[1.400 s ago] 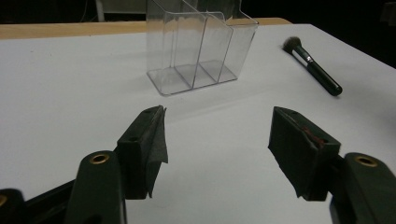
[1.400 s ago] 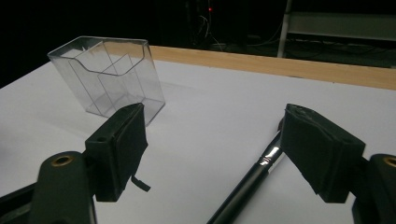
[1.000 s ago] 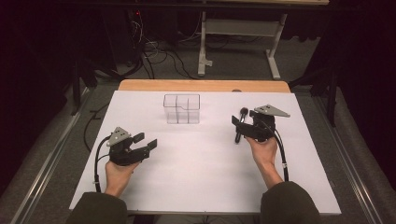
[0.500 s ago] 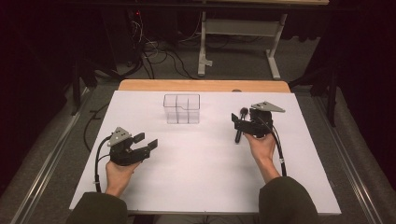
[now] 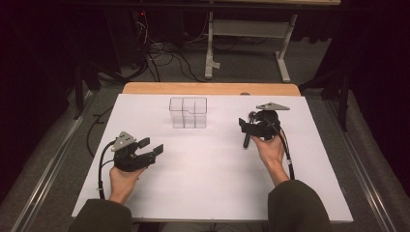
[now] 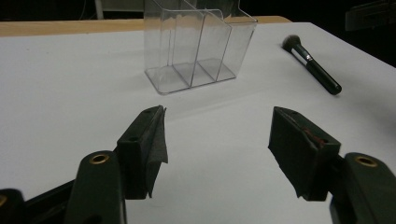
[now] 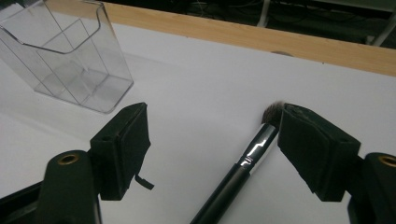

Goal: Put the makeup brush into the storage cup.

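A clear plastic organizer (image 5: 188,112) with several compartments stands empty at the far middle of the white table (image 5: 203,179). A black makeup brush (image 5: 246,141) lies flat to its right, bristles pointing away. My right gripper (image 5: 245,124) hovers over the brush, open; in the right gripper view the brush (image 7: 243,168) lies between the jaws of the right gripper (image 7: 212,144), close to the right one, with the organizer (image 7: 70,60) off to the left. My left gripper (image 5: 151,146) is open at the near left, holding nothing. The left gripper view shows the left gripper (image 6: 217,144), the organizer (image 6: 196,46) and the brush (image 6: 312,65).
The table's wooden far edge (image 5: 212,89) runs behind the organizer. Beyond it a dark floor holds cables (image 5: 164,53) and a metal stand (image 5: 246,34). White tabletop lies between the two grippers.
My right gripper has shifted slightly left and away over the brush. The left gripper has stayed where it was.
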The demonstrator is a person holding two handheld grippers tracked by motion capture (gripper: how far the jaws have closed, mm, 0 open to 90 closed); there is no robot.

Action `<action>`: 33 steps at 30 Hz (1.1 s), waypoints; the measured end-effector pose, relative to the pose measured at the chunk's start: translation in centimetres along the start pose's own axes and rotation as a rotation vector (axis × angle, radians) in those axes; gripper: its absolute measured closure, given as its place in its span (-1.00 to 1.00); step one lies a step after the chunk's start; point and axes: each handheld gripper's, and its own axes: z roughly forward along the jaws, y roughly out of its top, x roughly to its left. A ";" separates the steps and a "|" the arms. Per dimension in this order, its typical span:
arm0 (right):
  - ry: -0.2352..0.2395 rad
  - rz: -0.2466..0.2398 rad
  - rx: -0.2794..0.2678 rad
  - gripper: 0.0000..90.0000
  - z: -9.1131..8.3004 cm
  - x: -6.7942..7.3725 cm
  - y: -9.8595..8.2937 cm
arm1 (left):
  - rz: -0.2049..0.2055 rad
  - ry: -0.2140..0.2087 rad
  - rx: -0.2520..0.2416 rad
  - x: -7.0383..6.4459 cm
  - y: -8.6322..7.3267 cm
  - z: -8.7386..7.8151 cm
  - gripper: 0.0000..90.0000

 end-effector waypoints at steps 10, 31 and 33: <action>0.018 0.014 0.077 -0.32 0.0 -0.4 1.6 | -0.012 -0.004 0.008 0.3 0.0 0.4 -0.19; -0.012 0.030 0.313 -0.25 1.7 -0.3 3.8 | -0.006 -0.007 0.001 0.3 0.1 0.5 -0.19; -0.014 0.041 0.339 -0.26 1.8 -0.4 4.0 | -0.005 -0.005 0.001 0.3 0.1 0.5 -0.19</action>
